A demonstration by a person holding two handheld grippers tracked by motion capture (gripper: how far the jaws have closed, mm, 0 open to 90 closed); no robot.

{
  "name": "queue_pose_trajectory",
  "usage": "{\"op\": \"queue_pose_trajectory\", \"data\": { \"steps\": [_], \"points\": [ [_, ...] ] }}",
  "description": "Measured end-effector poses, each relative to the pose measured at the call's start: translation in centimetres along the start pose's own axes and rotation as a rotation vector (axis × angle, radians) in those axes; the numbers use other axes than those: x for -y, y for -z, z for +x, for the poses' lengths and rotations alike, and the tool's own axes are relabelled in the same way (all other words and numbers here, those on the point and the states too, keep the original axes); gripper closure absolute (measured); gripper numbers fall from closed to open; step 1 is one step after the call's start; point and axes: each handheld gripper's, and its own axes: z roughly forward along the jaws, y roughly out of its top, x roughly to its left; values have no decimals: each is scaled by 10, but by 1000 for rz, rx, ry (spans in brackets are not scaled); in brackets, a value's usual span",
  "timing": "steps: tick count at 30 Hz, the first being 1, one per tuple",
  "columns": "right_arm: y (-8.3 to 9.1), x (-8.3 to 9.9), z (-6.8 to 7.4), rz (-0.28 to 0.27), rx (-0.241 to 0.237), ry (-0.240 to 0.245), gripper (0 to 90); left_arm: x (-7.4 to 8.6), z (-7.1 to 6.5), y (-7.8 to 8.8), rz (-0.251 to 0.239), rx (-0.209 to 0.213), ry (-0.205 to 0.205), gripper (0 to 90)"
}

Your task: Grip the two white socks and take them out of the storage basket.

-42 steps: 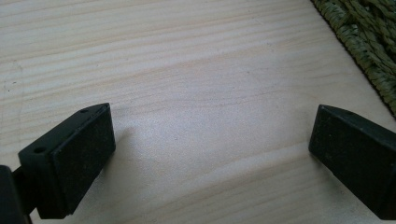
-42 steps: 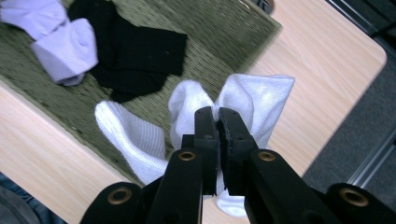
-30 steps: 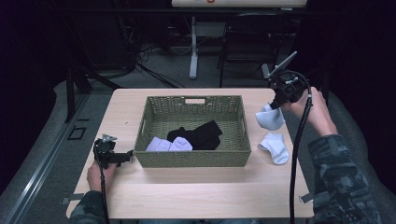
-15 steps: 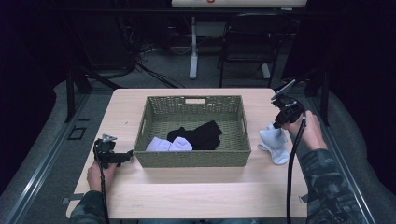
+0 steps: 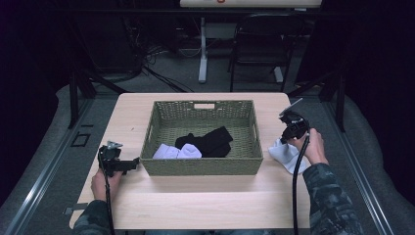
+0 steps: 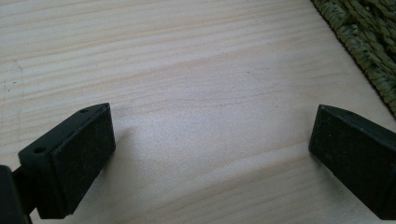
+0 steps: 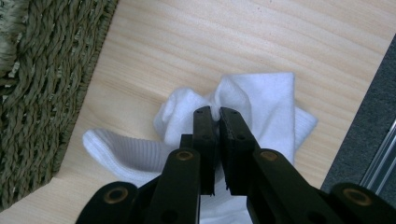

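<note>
On the table right of the woven basket [image 5: 205, 166] lie two white socks [image 5: 286, 155]. My right gripper [image 5: 286, 142] points down onto them. In the right gripper view this gripper [image 7: 215, 112] pinches a fold of the upper white sock [image 7: 266, 102], which rests across the ribbed lower sock [image 7: 121, 149]; its jaws have just been easing apart slightly, with fabric still between them. My left gripper [image 5: 133, 164] rests on the table left of the basket, and in its own view [image 6: 210, 135] the jaws stand wide open over bare wood. Inside the basket lie black socks [image 5: 208, 142] and a white sock [image 5: 171, 152].
The light wooden table [image 5: 195, 205] has its right edge close to the socks, with grey floor [image 7: 369, 116] beyond. The basket wall [image 7: 42, 93] stands just beside the socks. A chair and table legs stand behind the far edge.
My right hand has come down from above the table's right side, bringing the held white sock onto the sock lying on the table. The left hand has not moved.
</note>
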Motion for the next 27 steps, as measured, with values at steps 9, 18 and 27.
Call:
{"op": "queue_pose_trajectory", "data": {
  "steps": [9, 18, 27],
  "points": [
    [45, 8, 5, -64, -7, 14, 352, 0, 0, 0, 0, 0, 0, 0],
    [70, 42, 23, -101, -24, 62, 134, 0, 0, 0, 0, 0, 0, 0],
    [62, 86, 31, -117, -34, 67, 58, 0, 0, 0, 0, 0, 0, 0]
  ]
}}
